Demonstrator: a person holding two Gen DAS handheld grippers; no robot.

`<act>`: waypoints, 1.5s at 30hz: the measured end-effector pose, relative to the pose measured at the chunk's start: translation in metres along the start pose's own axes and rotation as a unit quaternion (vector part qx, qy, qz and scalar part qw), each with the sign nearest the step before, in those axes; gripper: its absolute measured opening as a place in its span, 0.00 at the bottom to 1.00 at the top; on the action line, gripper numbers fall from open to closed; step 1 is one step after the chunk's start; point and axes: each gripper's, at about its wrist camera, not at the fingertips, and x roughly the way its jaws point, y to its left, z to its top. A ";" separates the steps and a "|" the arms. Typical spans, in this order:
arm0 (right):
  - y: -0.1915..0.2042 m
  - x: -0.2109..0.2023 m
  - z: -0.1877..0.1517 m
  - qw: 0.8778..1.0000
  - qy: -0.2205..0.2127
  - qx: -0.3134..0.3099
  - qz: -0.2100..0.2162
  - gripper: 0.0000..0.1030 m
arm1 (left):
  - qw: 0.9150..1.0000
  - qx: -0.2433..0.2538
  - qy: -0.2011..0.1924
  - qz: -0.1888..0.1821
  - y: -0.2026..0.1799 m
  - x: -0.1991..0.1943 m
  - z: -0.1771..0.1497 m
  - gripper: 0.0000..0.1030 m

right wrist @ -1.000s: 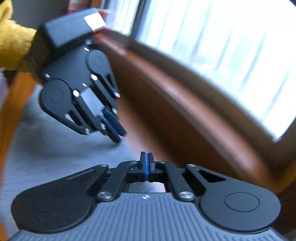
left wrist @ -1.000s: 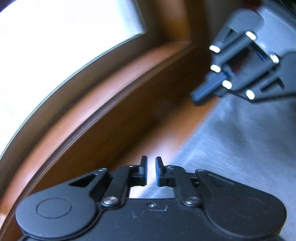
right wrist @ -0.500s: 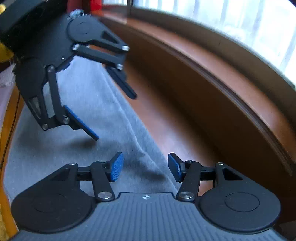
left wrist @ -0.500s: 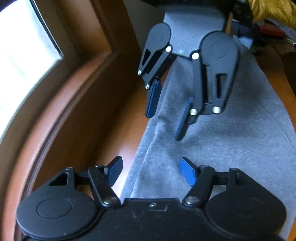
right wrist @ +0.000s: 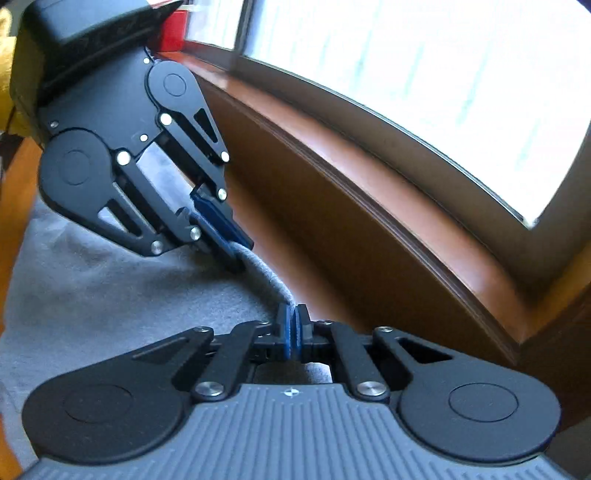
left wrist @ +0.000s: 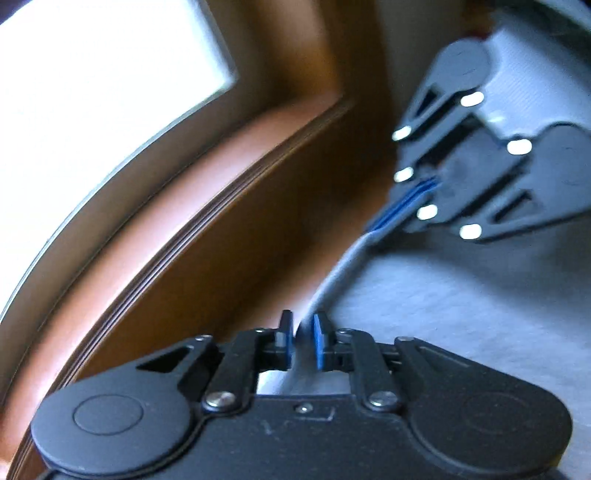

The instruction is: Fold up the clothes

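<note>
A grey garment (left wrist: 461, 314) lies spread on a wooden table beside a window sill. In the left wrist view my left gripper (left wrist: 303, 328) is shut on the garment's edge nearest the sill, with a fold of grey cloth pinched between its blue pads. My right gripper (left wrist: 373, 230) shows at the upper right, blurred, shut on the same edge further along. In the right wrist view my right gripper (right wrist: 293, 321) pinches the rolled grey edge (right wrist: 266, 277), which runs taut up to my left gripper (right wrist: 240, 256). The garment (right wrist: 110, 288) spreads out to the left.
A brown wooden window sill (right wrist: 369, 155) and its raised ledge (left wrist: 184, 206) run close along the garment's edge, under a bright window (right wrist: 406, 55). A strip of bare table (right wrist: 277, 251) lies between cloth and ledge. A red object (right wrist: 173, 33) and yellow fabric (right wrist: 5, 37) sit at the far left.
Half a second ago both grippers hung open over the garment's edge. Both have since shut on that edge, and it now stretches between them, raised off the table.
</note>
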 end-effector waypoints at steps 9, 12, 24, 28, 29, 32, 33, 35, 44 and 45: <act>-0.028 -0.020 -0.035 0.990 0.014 0.068 -0.126 0.44 | 0.995 0.005 -0.005 0.095 -0.030 -0.028 -0.039 0.47; -0.040 -0.062 -0.059 0.983 0.018 0.134 -0.123 0.49 | 0.998 -0.028 -0.028 0.056 -0.048 -0.053 -0.037 0.57; -0.080 -0.037 -0.107 0.946 0.056 0.225 -0.228 0.68 | 0.995 -0.041 -0.027 0.088 -0.095 -0.066 -0.052 0.78; -0.076 -0.071 -0.101 0.928 0.053 0.235 -0.285 0.46 | 0.993 -0.038 -0.029 0.109 -0.105 -0.051 -0.040 0.86; -0.070 -0.086 -0.099 0.929 0.036 0.246 -0.275 0.48 | 0.993 -0.038 -0.030 0.111 -0.103 -0.046 -0.039 0.86; -0.043 -0.098 -0.101 0.932 0.007 0.297 -0.209 0.57 | 0.992 -0.063 -0.026 0.105 -0.090 -0.020 -0.023 0.92; -0.040 -0.104 -0.107 0.932 0.009 0.308 -0.193 0.63 | 0.992 -0.077 -0.024 0.102 -0.088 -0.007 -0.014 0.96; -0.042 -0.102 -0.130 0.932 0.031 0.312 -0.184 0.70 | 0.990 -0.105 -0.017 0.095 -0.083 0.004 -0.005 1.00; -0.053 -0.088 -0.139 0.884 0.084 0.298 -0.349 0.71 | 0.983 -0.145 -0.006 0.116 -0.086 -0.002 0.009 0.99; -0.039 -0.088 -0.129 0.889 0.081 0.272 -0.358 0.73 | 0.981 -0.142 -0.006 0.129 -0.087 -0.009 0.005 0.99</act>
